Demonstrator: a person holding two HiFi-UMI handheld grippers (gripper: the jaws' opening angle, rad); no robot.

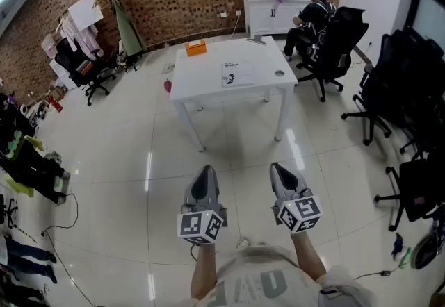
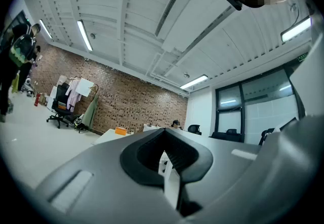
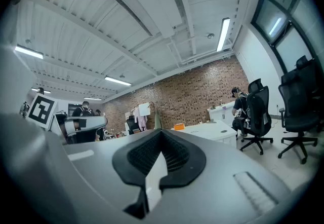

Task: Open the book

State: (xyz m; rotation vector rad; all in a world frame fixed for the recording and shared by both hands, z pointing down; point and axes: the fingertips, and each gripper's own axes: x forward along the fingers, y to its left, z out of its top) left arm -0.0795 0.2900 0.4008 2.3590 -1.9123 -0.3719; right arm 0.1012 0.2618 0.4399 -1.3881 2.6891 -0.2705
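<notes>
A closed book (image 1: 237, 73) with a white cover lies flat on the white table (image 1: 201, 87) far ahead of me. My left gripper (image 1: 205, 178) and right gripper (image 1: 280, 171) hang side by side over the floor, well short of the table, pointing toward it. Both are shut with nothing between the jaws. In the left gripper view the shut left gripper (image 2: 166, 153) fills the lower frame, with the table (image 2: 109, 137) small beyond it. In the right gripper view the right gripper (image 3: 158, 156) is shut too, and the table (image 3: 207, 129) shows in the distance.
An orange box (image 1: 195, 47) sits at the table's far left edge and a small round object (image 1: 279, 73) on its right side. A person (image 1: 311, 17) sits in a black chair by a white cabinet (image 1: 268, 10). Several black office chairs (image 1: 396, 83) stand at right, another (image 1: 87, 69) at left.
</notes>
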